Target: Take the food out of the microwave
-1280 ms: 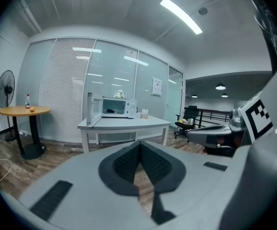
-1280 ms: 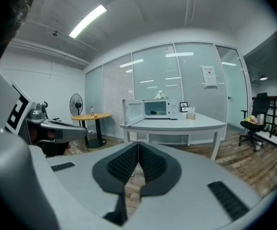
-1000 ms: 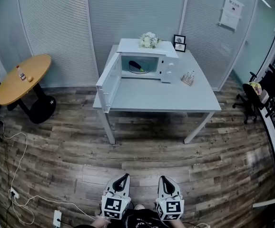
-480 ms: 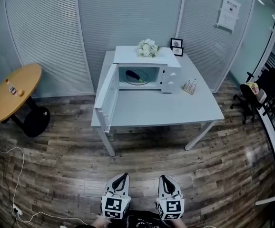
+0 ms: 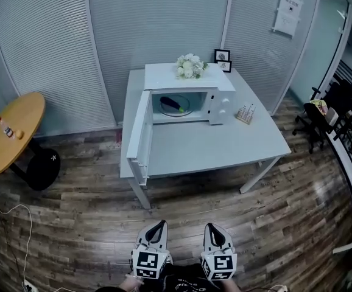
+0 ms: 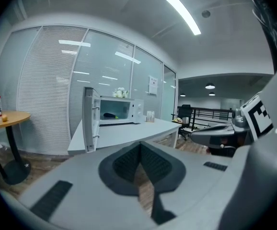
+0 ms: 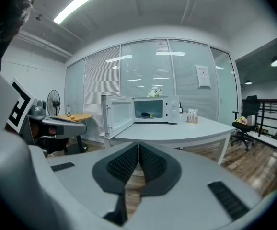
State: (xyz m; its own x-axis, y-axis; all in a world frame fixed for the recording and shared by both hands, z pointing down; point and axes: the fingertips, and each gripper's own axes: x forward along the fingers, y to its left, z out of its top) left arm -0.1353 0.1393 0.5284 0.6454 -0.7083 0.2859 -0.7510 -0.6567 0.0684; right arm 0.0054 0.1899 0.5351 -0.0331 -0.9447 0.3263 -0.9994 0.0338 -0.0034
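Observation:
A white microwave [image 5: 191, 93] stands at the back of a pale grey table [image 5: 225, 145], its door [image 5: 140, 134] swung wide open to the left. Inside lies a dark eggplant [image 5: 171, 104] on the glass plate. The same microwave [image 7: 163, 110] and eggplant [image 7: 146, 114] show far ahead in the right gripper view, and smaller in the left gripper view as microwave [image 6: 121, 111]. Both grippers are low at the bottom of the head view, well short of the table: left gripper [image 5: 156, 227] and right gripper [image 5: 212, 229], each with jaws shut and nothing between them.
White flowers [image 5: 189, 66] sit on the microwave, two picture frames [image 5: 223, 58] behind it, a small holder [image 5: 245, 113] to its right. A round wooden table [image 5: 8, 132] with a bottle stands at left, office chairs [image 5: 319, 111] at right. Wood floor lies between me and the table.
The table and microwave have grown nearer and larger in the head view, shifting slightly right. Both grippers keep their place at the bottom, still shut.

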